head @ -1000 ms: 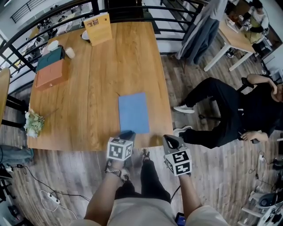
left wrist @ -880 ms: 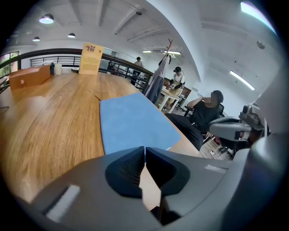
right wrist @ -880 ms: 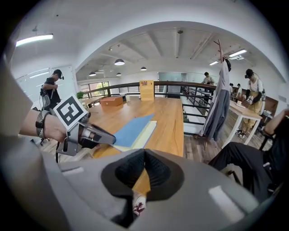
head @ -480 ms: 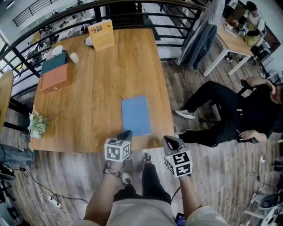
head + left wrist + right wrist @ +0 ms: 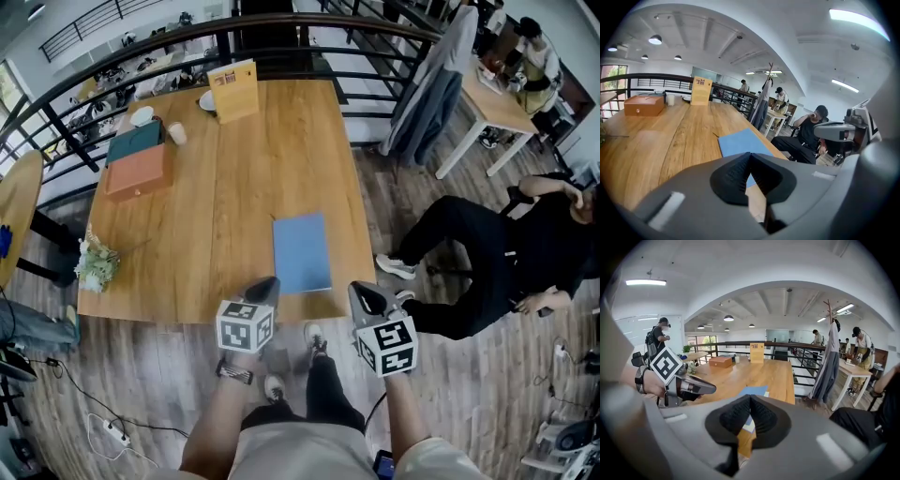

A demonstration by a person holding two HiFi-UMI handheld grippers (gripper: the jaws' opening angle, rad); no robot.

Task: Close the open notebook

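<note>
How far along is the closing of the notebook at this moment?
Done: the blue notebook lies closed and flat on the table. In hand: nothing; the left gripper and right gripper are shut and empty, off the notebook. Left: nothing that I can see.

Blue notebook [image 5: 302, 253], warm brown table [image 5: 216, 206] — wood-grained, orange-brown box [image 5: 139, 173], teal box [image 5: 134, 142], grey plank floor [image 5: 141, 375]

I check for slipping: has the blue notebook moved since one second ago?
No. The blue notebook keeps its place near the table's front right corner.
</note>
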